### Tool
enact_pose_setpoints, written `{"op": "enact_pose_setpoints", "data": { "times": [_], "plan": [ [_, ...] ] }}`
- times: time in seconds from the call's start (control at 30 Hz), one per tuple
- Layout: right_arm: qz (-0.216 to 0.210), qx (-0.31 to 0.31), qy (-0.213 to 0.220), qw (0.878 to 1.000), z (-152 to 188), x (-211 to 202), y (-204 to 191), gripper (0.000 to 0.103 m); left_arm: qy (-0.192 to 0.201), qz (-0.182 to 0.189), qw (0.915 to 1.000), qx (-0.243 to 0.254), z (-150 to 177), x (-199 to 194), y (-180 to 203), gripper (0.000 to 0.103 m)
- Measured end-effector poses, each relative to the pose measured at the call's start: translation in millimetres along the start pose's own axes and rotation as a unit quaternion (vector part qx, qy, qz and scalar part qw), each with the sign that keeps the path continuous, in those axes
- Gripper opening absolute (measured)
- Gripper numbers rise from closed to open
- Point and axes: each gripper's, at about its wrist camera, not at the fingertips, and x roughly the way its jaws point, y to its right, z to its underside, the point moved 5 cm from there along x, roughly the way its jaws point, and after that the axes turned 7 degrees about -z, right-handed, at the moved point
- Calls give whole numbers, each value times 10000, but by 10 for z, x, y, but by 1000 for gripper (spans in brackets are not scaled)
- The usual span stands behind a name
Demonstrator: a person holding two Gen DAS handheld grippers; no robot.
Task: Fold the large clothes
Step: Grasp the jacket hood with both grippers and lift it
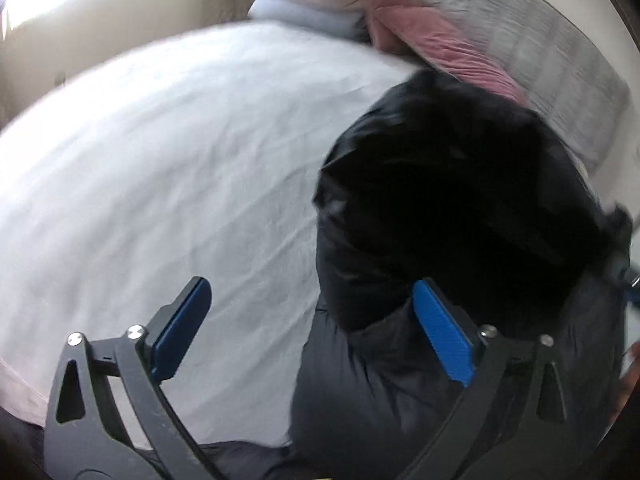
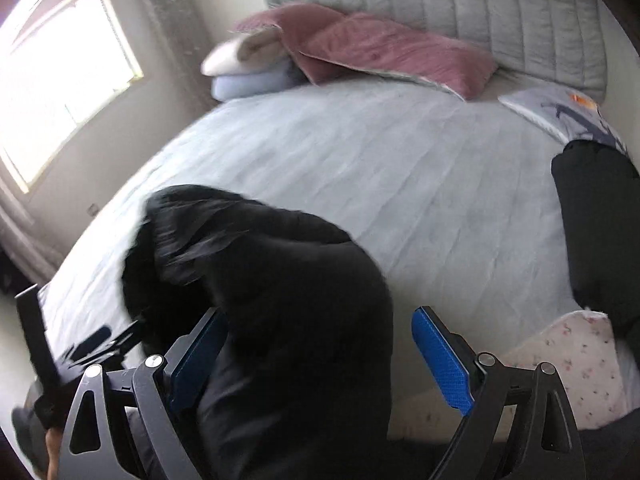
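We see a big black coat [image 1: 460, 208] lying bunched on the bed [image 1: 160, 168], at the right of the left view and low in the middle of the right view. The left gripper [image 1: 316, 332] has its fingers spread wide and holds nothing. The right gripper [image 2: 320, 360] is wide too (coat between the fingers, not pinched).

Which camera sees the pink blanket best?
The right wrist view: the pink blanket lies spread below the grey headboard, nearly whole. The left wrist view shows only a blurred strip at the top edge.
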Motion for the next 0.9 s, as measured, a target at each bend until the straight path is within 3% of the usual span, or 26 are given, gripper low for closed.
{"op": "enact_pose_setpoints", "data": {
  "times": [0.03, 0.07, 0.1, 0.17, 0.2, 0.27, 0.33, 0.4, 0.43, 0.47, 0.57, 0.63, 0.67, 0.77, 0.9],
  "plan": [
    [131, 178, -82, 9997, 0, 124, 88, 89, -179, 239, 9993, -213, 37, 106, -17, 79],
    [153, 272, -149, 9994, -5, 209, 129, 56, -280, 498, 9978, -330, 77, 152, -5, 37],
    [44, 316, -291, 9991, 27, 330, 154, 37, -405, 819, 9950, -400, 118, 185, 39, 8],
    [122, 98, -414, 9990, 94, 450, 120, 18, -276, 836, 9953, -412, 181, 106, 44, 6],
    [257, -263, -308, 9988, 115, 442, 39, 15, 191, 681, 9971, -290, 167, -81, 23, 6],
    [406, -999, 251, 9939, 105, 276, -163, 13, 1250, 589, 9900, -271, 116, -516, -94, 6],
    [126, -1807, 1537, 9714, 101, -168, -448, 13, 2248, 769, 9703, -446, 137, -916, -251, 7],
    [194, -2194, 2392, 9457, 148, -438, -574, 13, 3156, 665, 9454, -462, 229, -1184, -401, 8],
    [215, -2189, 2614, 9398, 162, -476, -576, 15, 3176, 585, 9453, -462, 260, -1144, -445, 9],
    [195, -2113, 2614, 9416, 160, -443, -547, 18, 2965, 526, 9523, -492, 278, -1010, -486, 10],
    [234, -1145, 1632, 9796, 165, 164, -128, 23, 2105, 300, 9746, -709, 397, -442, -624, 11],
    [166, -217, 932, 9953, 321, 628, 272, 28, 1255, 358, 9860, -1036, 543, 56, -722, 13],
    [24, 125, 782, 9969, 392, 771, 403, 32, 876, 612, 9849, -1363, 611, 228, -780, 17],
    [-925, 1544, 677, 9813, 581, 990, 898, 41, 642, 919, 9769, -1818, 707, 319, -892, 33],
    [-1100, 1539, 611, 9801, 649, 902, 942, 49, 575, 959, 9763, -1853, 781, 222, -965, 54]
  ]
}}
